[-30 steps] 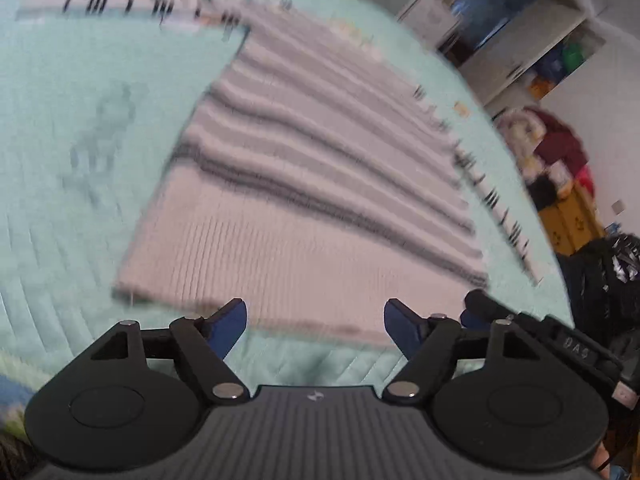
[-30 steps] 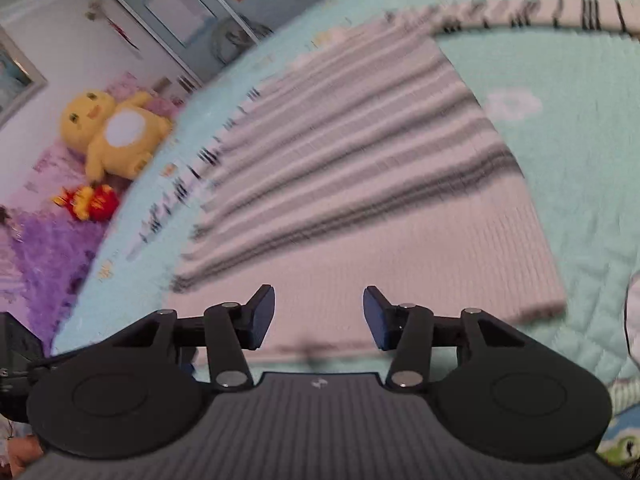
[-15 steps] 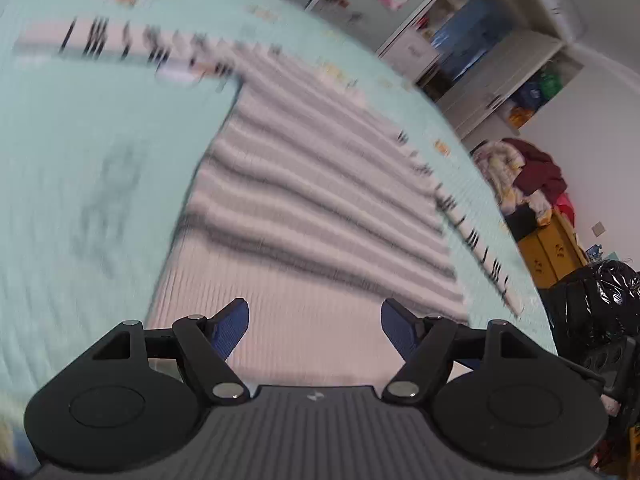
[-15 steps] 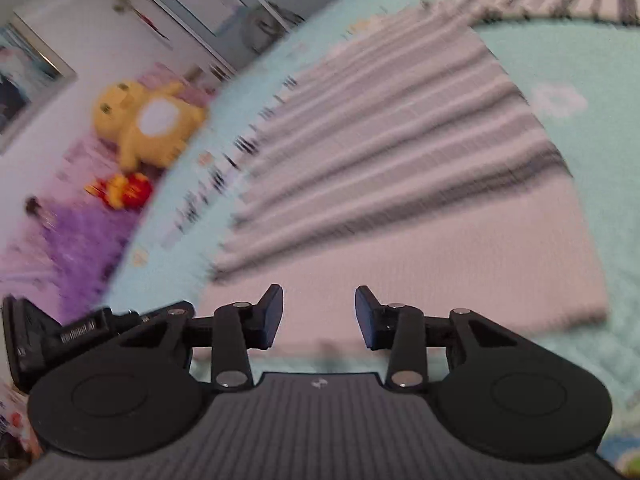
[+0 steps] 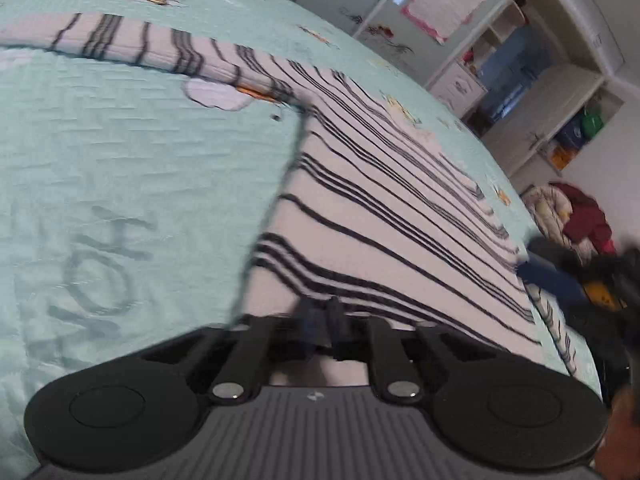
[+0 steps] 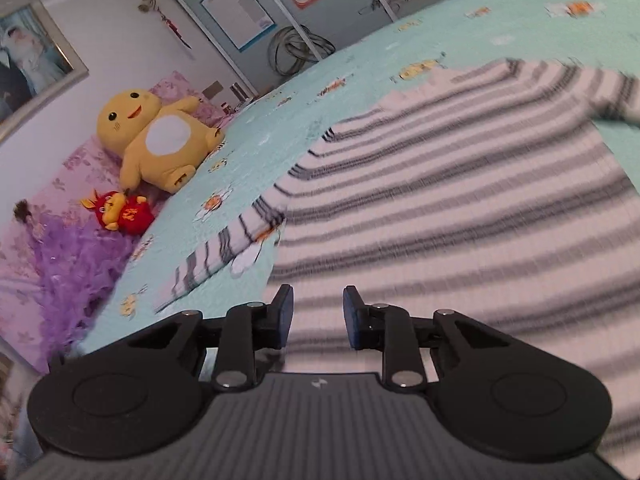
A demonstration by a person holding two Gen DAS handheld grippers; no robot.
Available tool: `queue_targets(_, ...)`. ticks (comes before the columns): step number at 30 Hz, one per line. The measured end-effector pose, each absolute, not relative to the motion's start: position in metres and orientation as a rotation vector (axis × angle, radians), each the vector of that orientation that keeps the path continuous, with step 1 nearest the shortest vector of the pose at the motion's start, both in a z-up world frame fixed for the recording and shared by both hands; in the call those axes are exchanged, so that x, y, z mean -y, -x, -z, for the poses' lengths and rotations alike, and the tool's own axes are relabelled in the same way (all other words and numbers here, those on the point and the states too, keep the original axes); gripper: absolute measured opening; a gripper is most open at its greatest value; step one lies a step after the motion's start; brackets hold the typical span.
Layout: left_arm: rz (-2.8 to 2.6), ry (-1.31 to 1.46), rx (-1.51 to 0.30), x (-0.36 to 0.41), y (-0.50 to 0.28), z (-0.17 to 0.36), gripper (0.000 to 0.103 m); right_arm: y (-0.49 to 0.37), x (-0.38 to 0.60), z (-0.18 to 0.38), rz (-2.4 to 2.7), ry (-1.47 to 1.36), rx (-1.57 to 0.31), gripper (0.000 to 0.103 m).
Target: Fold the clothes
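White rib-knit sweater with dark grey stripes (image 5: 400, 216) lying flat on mint-green quilted bedspread (image 5: 120, 152), one sleeve stretched out across the far side (image 5: 120, 40). Versus half a second ago: both cameras lower and closer to the hem, sweater now filling most of each view.

Left gripper (image 5: 320, 320): was wide open, now jaws pinched nearly together at the sweater's near edge by its left corner. Fabric bunched right at the blue pads, looks clamped on the hem, though blur hides the exact contact.

Right gripper (image 6: 316, 316): jaws a bit narrower than before but still apart, clear gap between blue pads. Nothing held; striped knit directly under and ahead of the pads, touching or not cannot tell. Sweater's other sleeve (image 6: 224, 252) lying just left of the jaws on the bedspread.

Further out: yellow plush toy (image 6: 156, 140) and small red plush (image 6: 120, 216) on purple bedding (image 6: 60, 260) past the bed's edge; white shelving unit (image 5: 540, 92) at far right in left view.
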State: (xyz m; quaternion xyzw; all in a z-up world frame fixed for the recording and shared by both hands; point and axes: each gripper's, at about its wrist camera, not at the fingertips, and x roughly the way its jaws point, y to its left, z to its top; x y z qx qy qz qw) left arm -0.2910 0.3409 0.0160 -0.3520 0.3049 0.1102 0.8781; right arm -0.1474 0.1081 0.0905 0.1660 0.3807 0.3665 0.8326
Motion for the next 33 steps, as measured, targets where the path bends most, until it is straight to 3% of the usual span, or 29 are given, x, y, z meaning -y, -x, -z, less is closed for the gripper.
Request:
queue_targets(6, -0.228, 0.814, -0.641, -0.355, 0.296, -0.014, 0.007, 0.101, -0.185, -0.068, -0.818, -0.428, -0.764, 0.027)
queue_targets(9, -0.22, 0.835, -0.649, -0.359, 0.298, -0.012, 0.005, 0.09, -0.23, -0.021, -0.854, -0.399, -0.922, 0.027)
queue_targets(10, -0.217, 0.836, -0.649, -0.359, 0.299, -0.011, 0.005, 0.096, -0.241, -0.008, -0.882, -0.36, -0.926, 0.014)
queue_targets(11, -0.214, 0.836, -0.648, -0.358, 0.299, -0.011, 0.005, 0.103, -0.251, -0.001, -0.906, -0.308, -0.916, 0.013)
queue_targets(16, -0.215, 0.831, -0.647, -0.355, 0.3, -0.011, 0.005, 0.095, -0.249, -0.014, -0.962, -0.282, -0.941, 0.016)
queue_targets(19, -0.216, 0.827, -0.646, -0.356, 0.297, -0.01, 0.005, 0.089, -0.231, -0.03, -0.961, -0.376, -0.864, 0.016)
queue_targets(23, -0.22, 0.819, -0.649, -0.356, 0.293, -0.009, 0.005, 0.068, -0.251, -0.012, -0.897, -0.422, -0.909, 0.017)
queue_targets(24, -0.219, 0.82, -0.647, -0.356, 0.293, -0.009, 0.005, 0.065, -0.261, -0.004, -0.904, -0.391, -0.937, 0.015)
queue_targets(25, -0.218, 0.822, -0.645, -0.357, 0.293, -0.009, 0.005, 0.069, -0.275, 0.004, -0.933, -0.307, -0.96, 0.001)
queue_targets(33, -0.206, 0.851, -0.644, -0.36, 0.294, -0.007, 0.005, 0.066, -0.26, -0.028, -0.989, -0.289, -0.846, 0.006)
